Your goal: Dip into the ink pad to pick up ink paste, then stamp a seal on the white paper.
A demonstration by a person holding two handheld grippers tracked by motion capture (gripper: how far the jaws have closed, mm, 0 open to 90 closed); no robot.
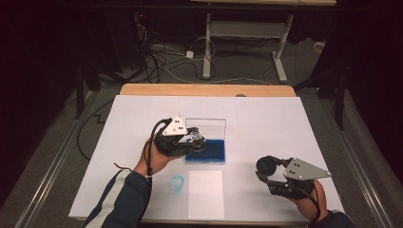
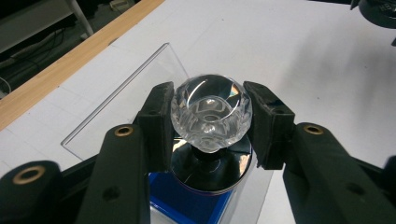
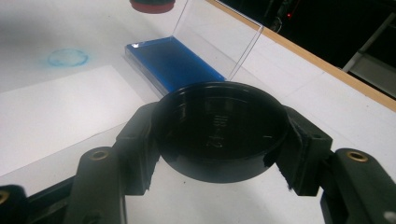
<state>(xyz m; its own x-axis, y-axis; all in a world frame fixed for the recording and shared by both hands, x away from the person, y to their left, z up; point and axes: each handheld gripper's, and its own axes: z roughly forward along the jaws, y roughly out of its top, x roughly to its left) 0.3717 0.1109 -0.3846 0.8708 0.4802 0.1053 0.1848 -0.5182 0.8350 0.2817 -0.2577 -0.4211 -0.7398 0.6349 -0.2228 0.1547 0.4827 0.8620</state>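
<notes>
The left gripper [image 1: 190, 137] pinches a clear faceted knob [image 2: 211, 112] between its two black pads [image 2: 159, 123], one pad pressed against each side of it. Under the knob, below the pads, sits a round dark disc [image 2: 212, 170] joined to it by a short black neck; the whole piece looks like a stamp with a crystal handle. Directly beneath the left gripper lies a blue ink pad [image 2: 187, 200] in an open case, and the case's clear lid [image 2: 126, 105] stands up just beyond the gripper's tips. Whether the disc touches the blue pad cannot be told.

The right gripper [image 1: 268, 172] is closed on a black round cap [image 3: 219, 133], its pads clamped on opposite sides of the rim, with the hollow side of the cap turned up toward the camera. It is well apart from the left gripper, off to the near right part of the white surface [image 1: 266, 118]. Ahead of the right gripper, seen past the cap, lie the blue pad and its upright clear lid. To the side of that, nearer the person, a white sheet of paper [image 1: 206, 194] lies flat, and just beside it a faint blue ring-shaped mark [image 1: 177, 184] shows on the surface, between the sheet and the person's left sleeve [image 1: 119, 199].
</notes>
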